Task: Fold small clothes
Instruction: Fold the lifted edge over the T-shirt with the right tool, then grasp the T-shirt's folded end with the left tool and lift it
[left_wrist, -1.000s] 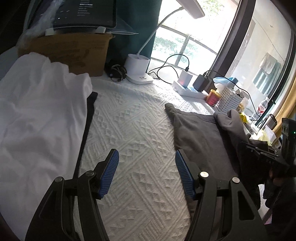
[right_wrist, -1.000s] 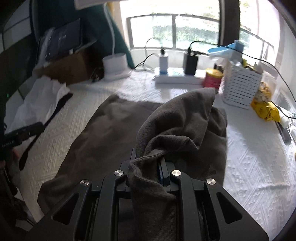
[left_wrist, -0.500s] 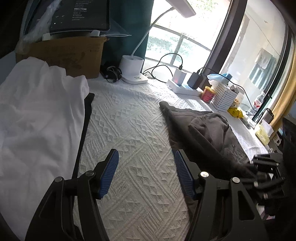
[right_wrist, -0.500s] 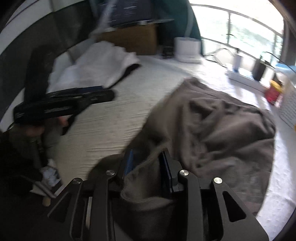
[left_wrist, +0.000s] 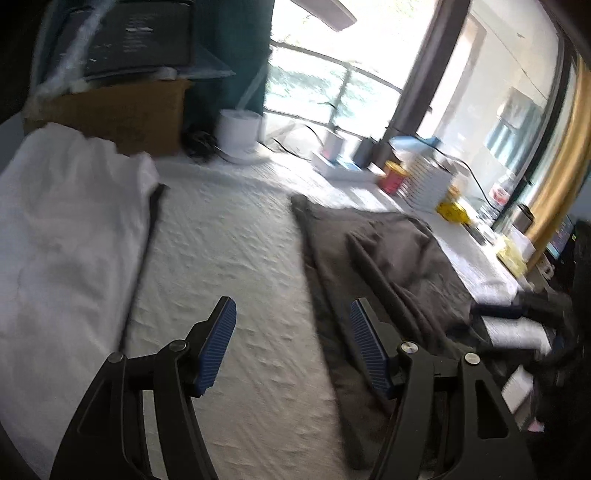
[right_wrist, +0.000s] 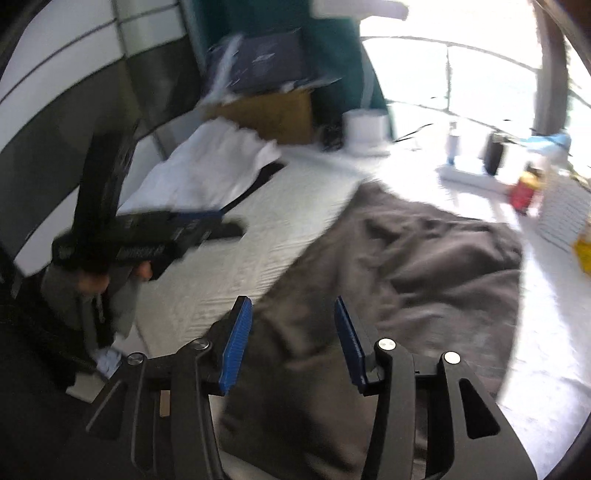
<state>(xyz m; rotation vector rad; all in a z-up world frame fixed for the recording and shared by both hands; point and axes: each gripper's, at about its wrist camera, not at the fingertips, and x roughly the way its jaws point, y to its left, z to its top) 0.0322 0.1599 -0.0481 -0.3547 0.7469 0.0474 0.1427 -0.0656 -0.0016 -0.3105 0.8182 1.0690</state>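
A dark grey garment (right_wrist: 413, 266) lies crumpled on the white textured bedspread (left_wrist: 229, 251); it also shows in the left wrist view (left_wrist: 380, 258). My right gripper (right_wrist: 291, 343) is open and empty just above the garment's near edge. My left gripper (left_wrist: 291, 343) is open and empty over the bare bedspread, left of the garment; from the right wrist view it (right_wrist: 221, 225) shows at the left. A white cloth (left_wrist: 62, 236) is piled at the left.
A cardboard box (left_wrist: 122, 114) and lamp base (left_wrist: 240, 129) stand at the back. A power strip (left_wrist: 340, 166), red can (left_wrist: 393, 177) and white basket (left_wrist: 428, 181) line the window side. The bed edge is near me at the right.
My right gripper has opened and let go of the grey garment, which now lies in a heap. My left gripper has stayed open over the bedspread.
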